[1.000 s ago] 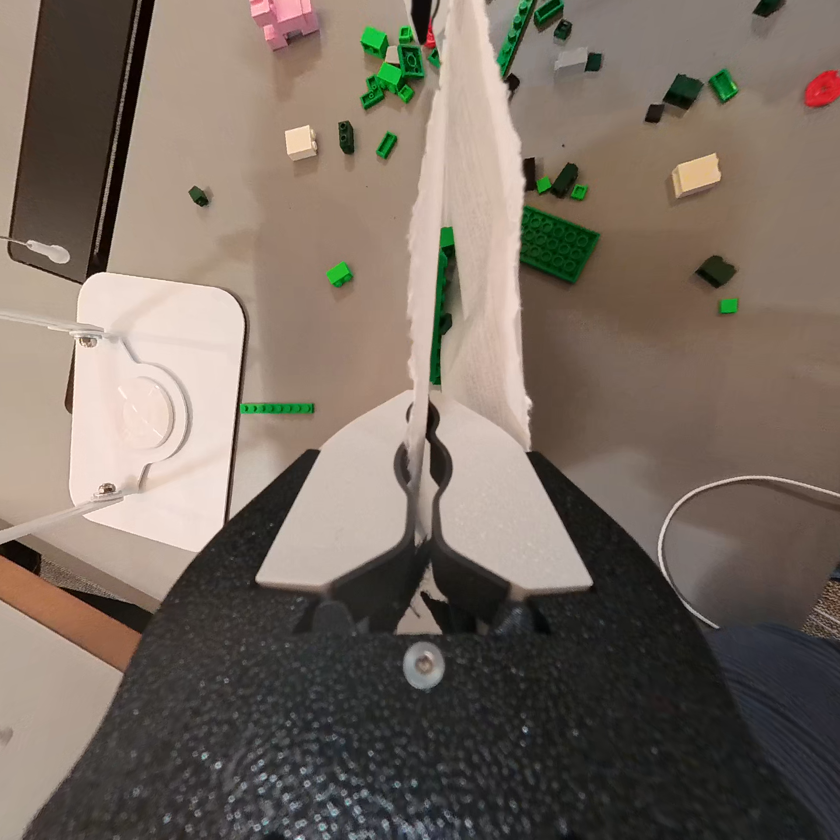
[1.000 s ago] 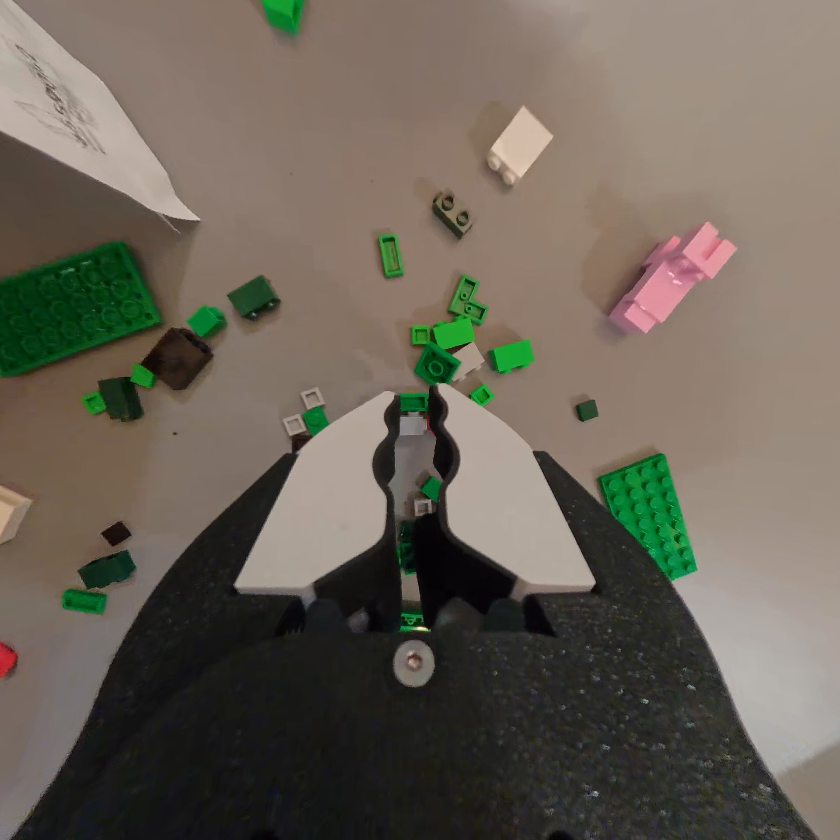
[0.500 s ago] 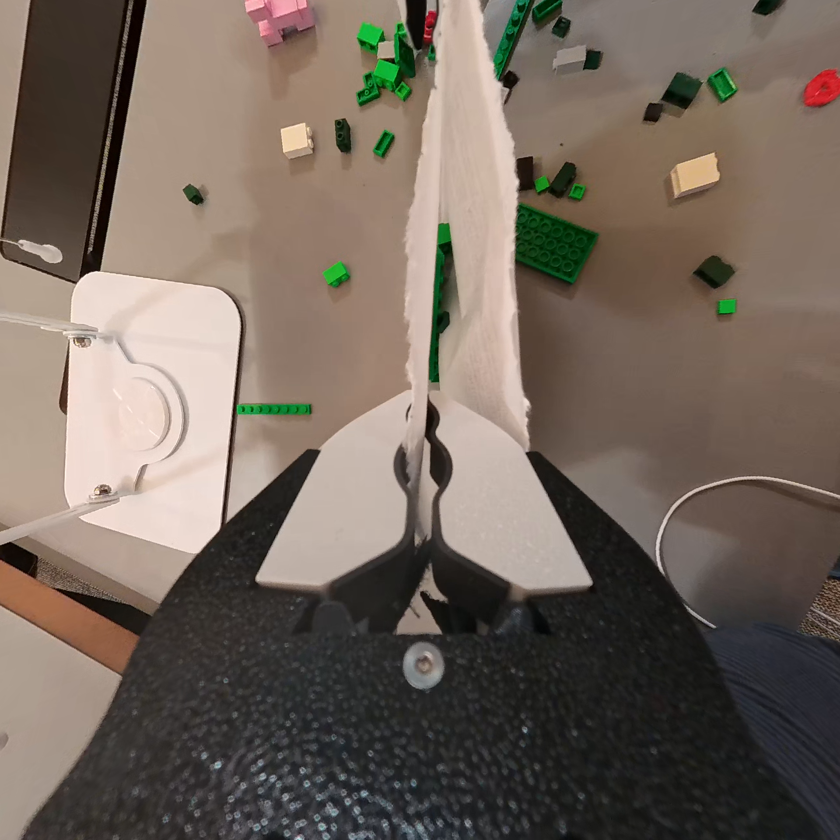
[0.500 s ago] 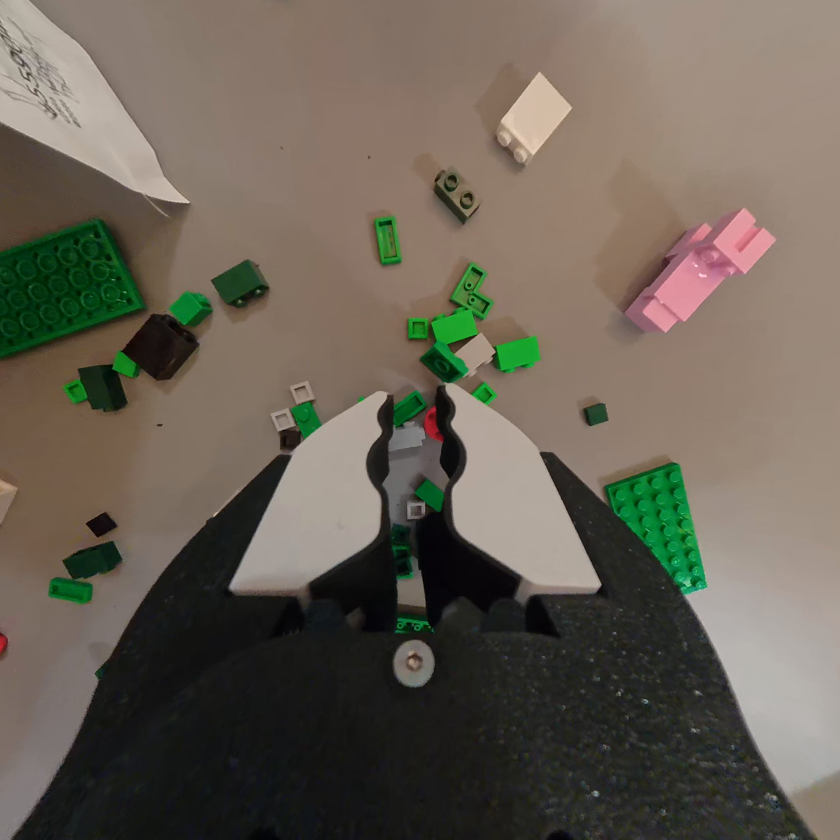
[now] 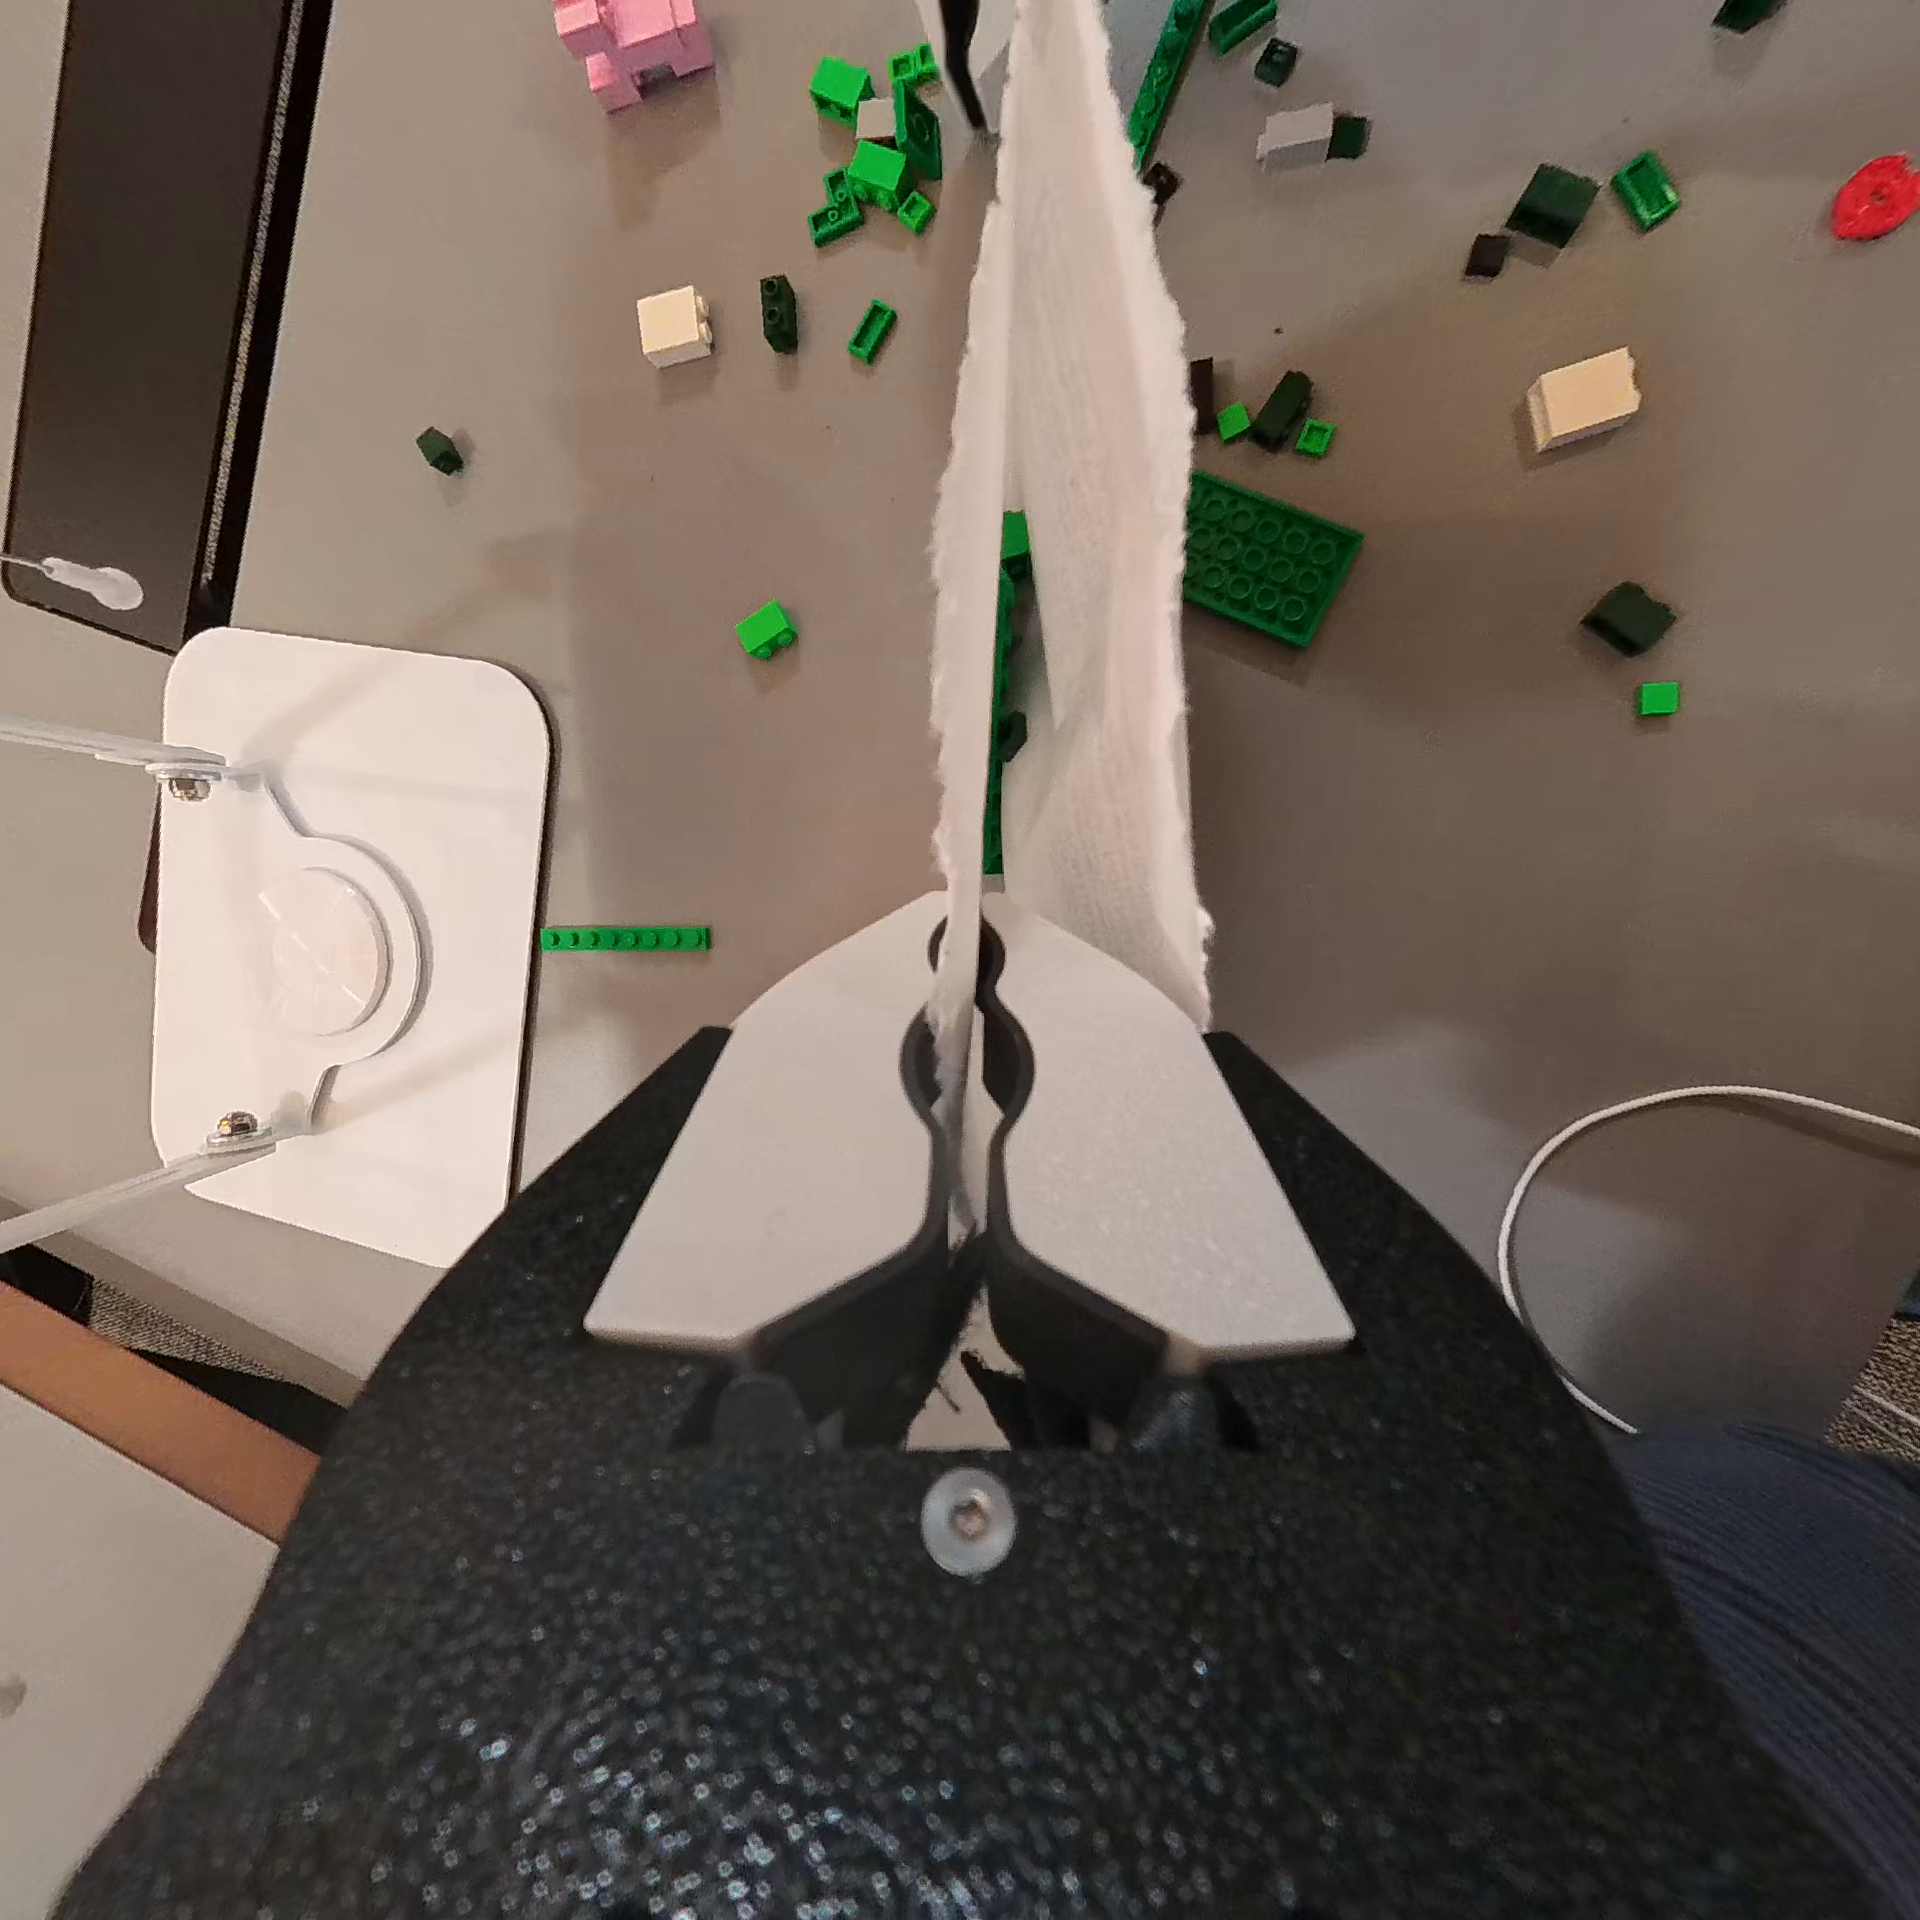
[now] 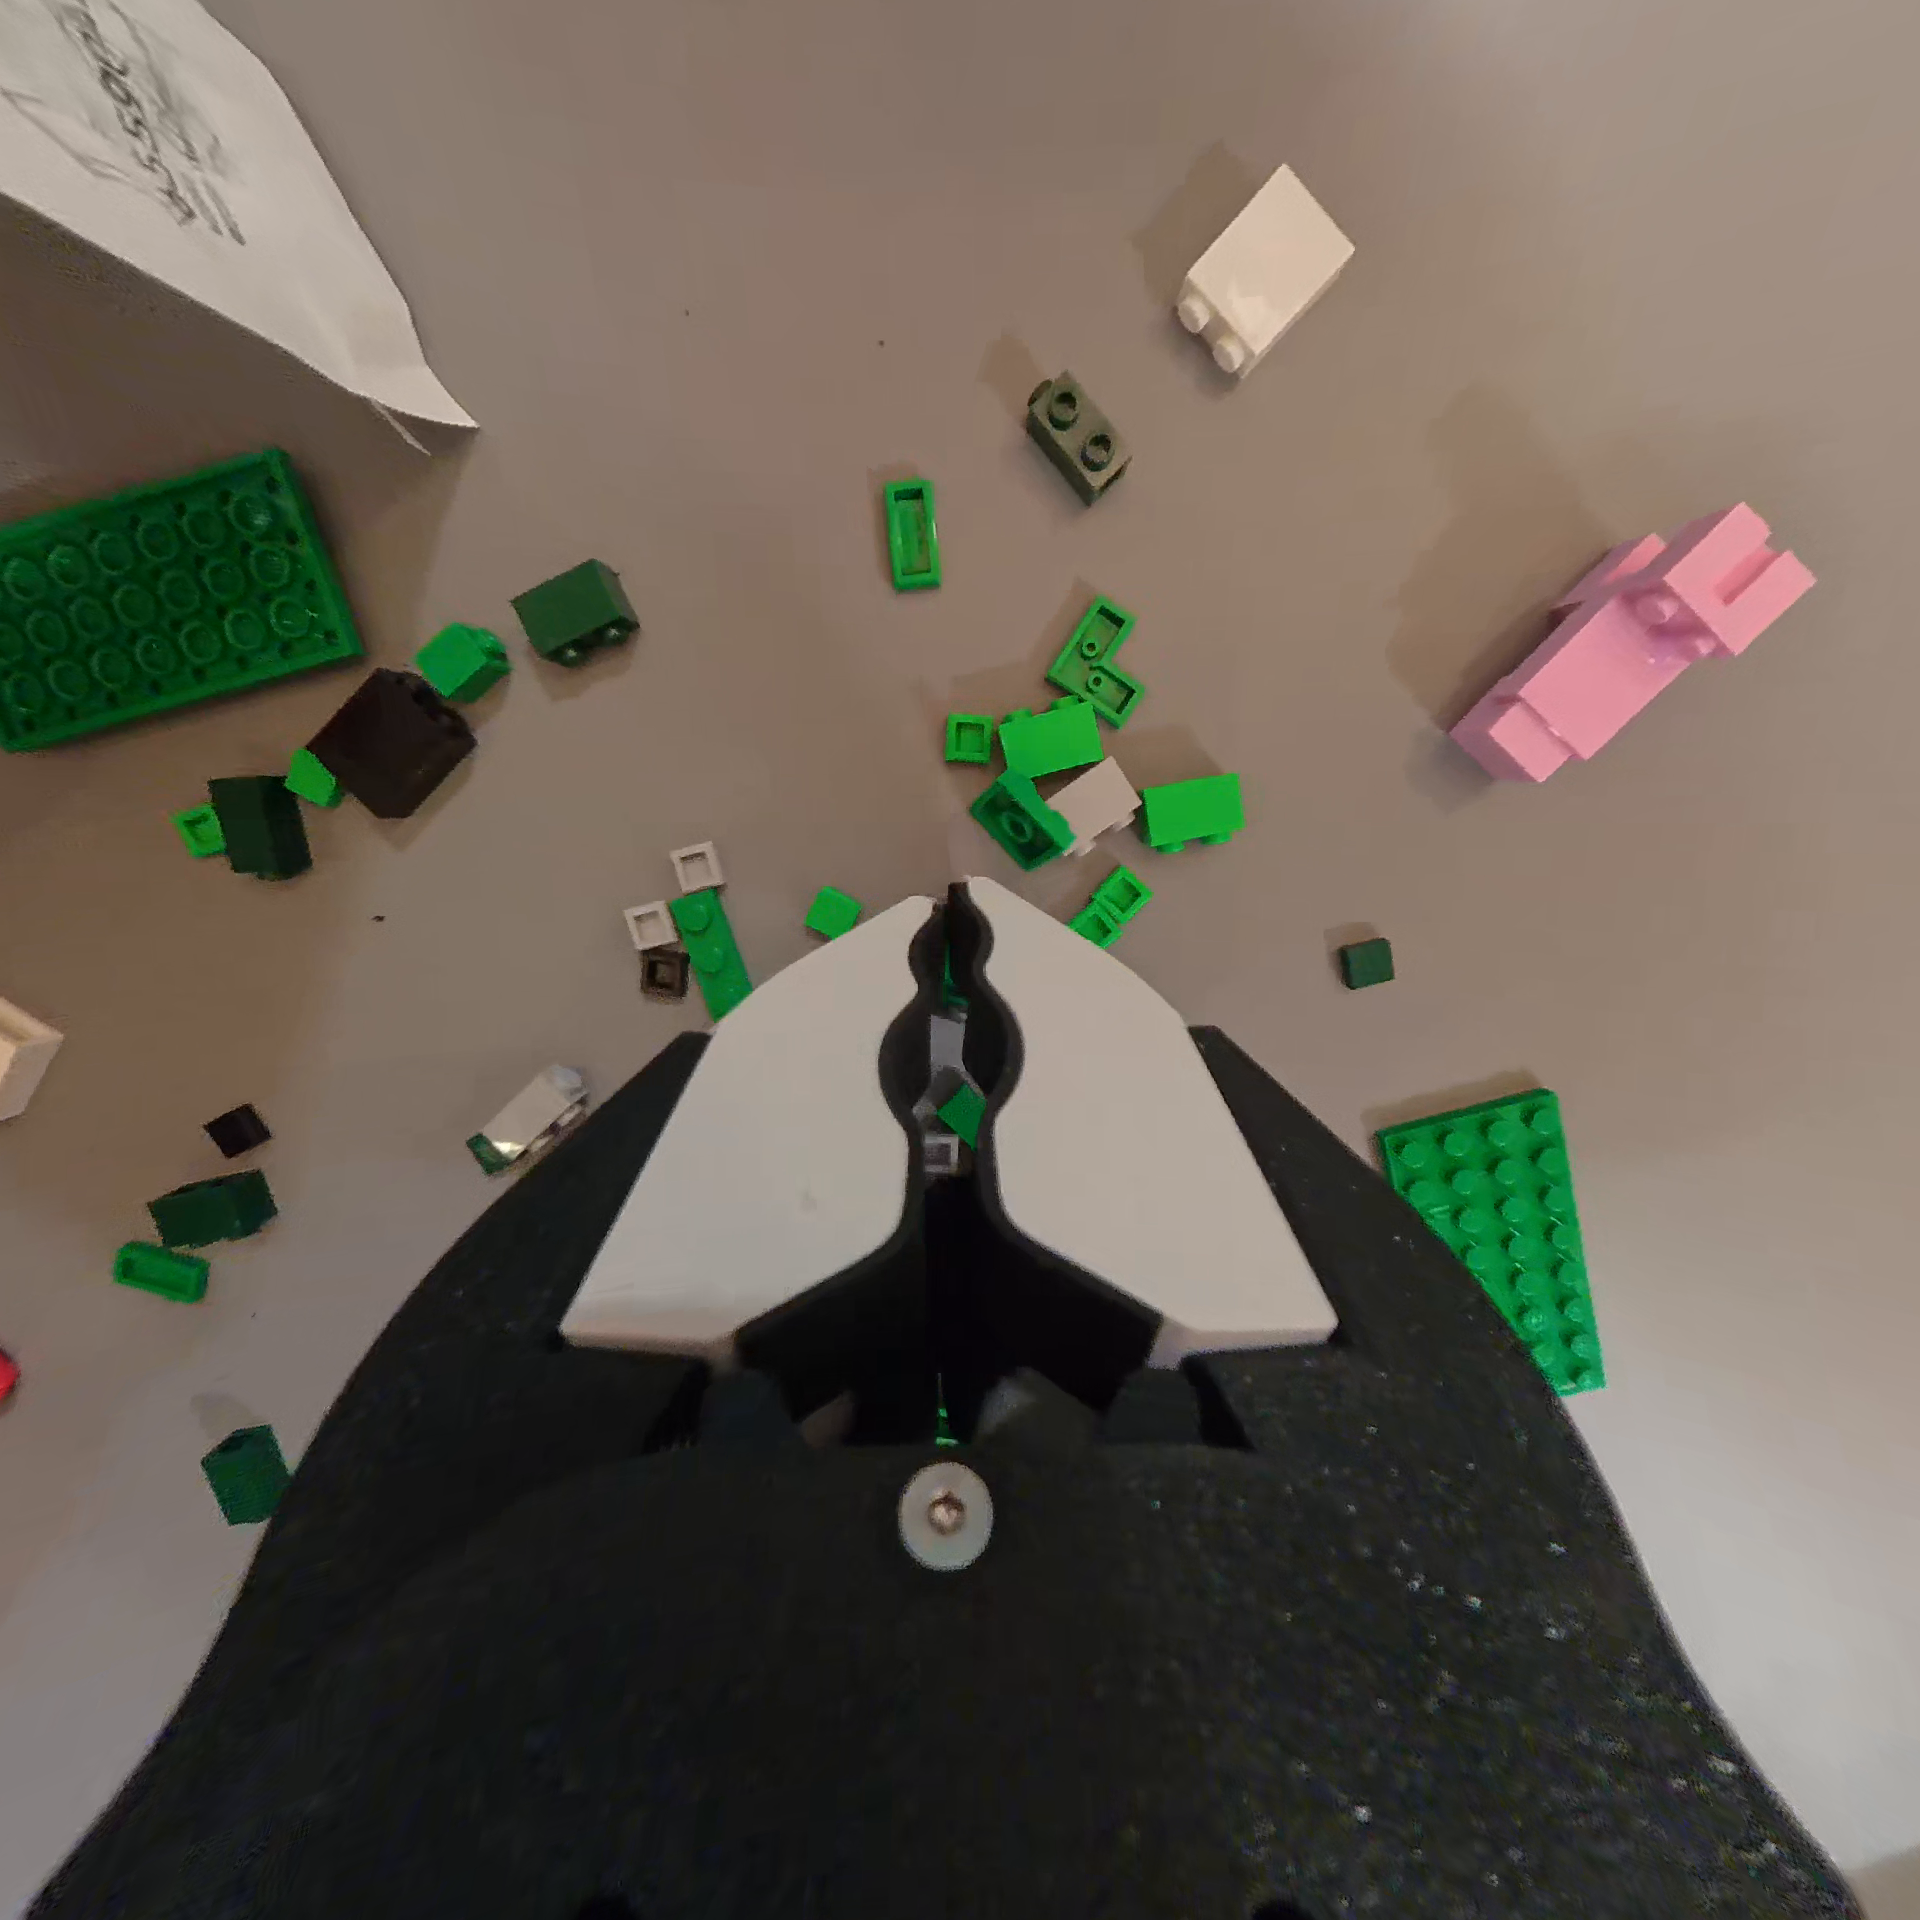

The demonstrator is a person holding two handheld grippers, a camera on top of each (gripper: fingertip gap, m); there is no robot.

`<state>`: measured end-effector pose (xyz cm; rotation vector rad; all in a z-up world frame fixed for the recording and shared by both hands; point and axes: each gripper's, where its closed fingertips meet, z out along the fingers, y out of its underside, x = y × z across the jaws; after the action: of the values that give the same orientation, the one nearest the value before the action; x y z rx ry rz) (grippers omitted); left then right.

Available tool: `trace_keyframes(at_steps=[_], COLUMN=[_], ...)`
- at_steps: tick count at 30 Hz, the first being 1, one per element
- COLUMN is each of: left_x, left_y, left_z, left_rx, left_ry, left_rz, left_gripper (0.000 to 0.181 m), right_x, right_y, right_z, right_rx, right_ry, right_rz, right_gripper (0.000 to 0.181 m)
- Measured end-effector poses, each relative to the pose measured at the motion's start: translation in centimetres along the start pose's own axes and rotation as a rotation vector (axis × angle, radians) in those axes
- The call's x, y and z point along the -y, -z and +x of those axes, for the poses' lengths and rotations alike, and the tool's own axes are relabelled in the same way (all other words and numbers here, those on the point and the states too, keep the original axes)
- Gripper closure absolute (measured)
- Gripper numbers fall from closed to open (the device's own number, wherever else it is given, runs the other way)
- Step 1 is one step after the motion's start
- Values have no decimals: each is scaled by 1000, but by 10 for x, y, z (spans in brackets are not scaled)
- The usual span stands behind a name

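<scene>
1. Since half a second ago, right gripper (image 6: 958,902) has closed its tips among green bricks (image 6: 1049,738) on the table (image 6: 727,260); whether it pinches anything is unclear.
2. Left gripper (image 5: 971,935) stays clamped on the white paper sheet (image 5: 1081,436), hanging above the table.
3. Keeping the paper still looks wise.

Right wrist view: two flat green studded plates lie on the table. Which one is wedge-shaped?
The green plate to the right of the right gripper: it tapers along its length. The green baseplate at far left is a plain rectangle.
</scene>
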<state>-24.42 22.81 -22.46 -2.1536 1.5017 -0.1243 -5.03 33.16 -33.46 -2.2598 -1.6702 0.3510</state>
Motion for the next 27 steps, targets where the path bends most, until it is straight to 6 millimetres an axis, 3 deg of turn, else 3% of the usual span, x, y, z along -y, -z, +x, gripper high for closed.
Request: trace_keyframes(at_steps=[8,19,27], left_x=[0,0,1], left_y=[0,0,0], left_z=[1,1,1], left_rx=[-3,-5,-4], left_ry=[0,-2,-3], left_rz=[-1,-1,-1], left_gripper=[181,181,181], right_x=[-8,-19,-7], right_y=[7,10,6], right_z=[2,4,4], right_rx=[-18,-30,-40], right_ry=[-48,-117,-52], right_rz=[2,-91,-37], right_gripper=[168,166,165])
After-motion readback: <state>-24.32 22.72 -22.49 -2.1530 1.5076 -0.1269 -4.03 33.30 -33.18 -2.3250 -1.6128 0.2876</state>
